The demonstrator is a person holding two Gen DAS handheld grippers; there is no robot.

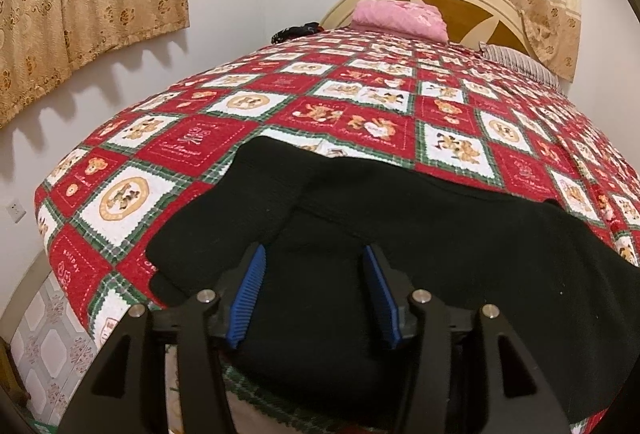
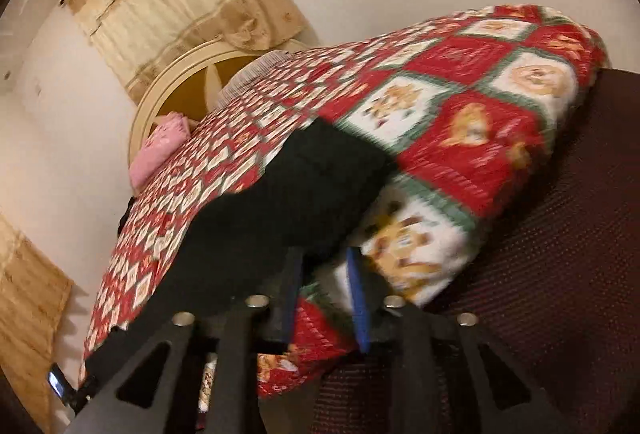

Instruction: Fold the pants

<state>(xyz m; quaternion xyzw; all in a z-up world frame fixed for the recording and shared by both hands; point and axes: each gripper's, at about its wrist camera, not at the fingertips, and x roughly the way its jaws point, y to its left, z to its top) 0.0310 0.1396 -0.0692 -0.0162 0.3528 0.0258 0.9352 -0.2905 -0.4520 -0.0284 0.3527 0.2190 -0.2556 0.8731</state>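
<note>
We see the black knit pants (image 1: 400, 234) stretching toward three o'clock beneath our half-open, empty left claw (image 1: 314, 254); the right claw (image 2: 326, 258) gapes emptily.

The black pants (image 1: 400, 226) are being seen spread flat and partly folded on the red patchwork bed cover (image 1: 360, 101), lying crosswise near its front edge. A dark, thick fabric is being shown, with one end draping toward the bed's corner.
</note>
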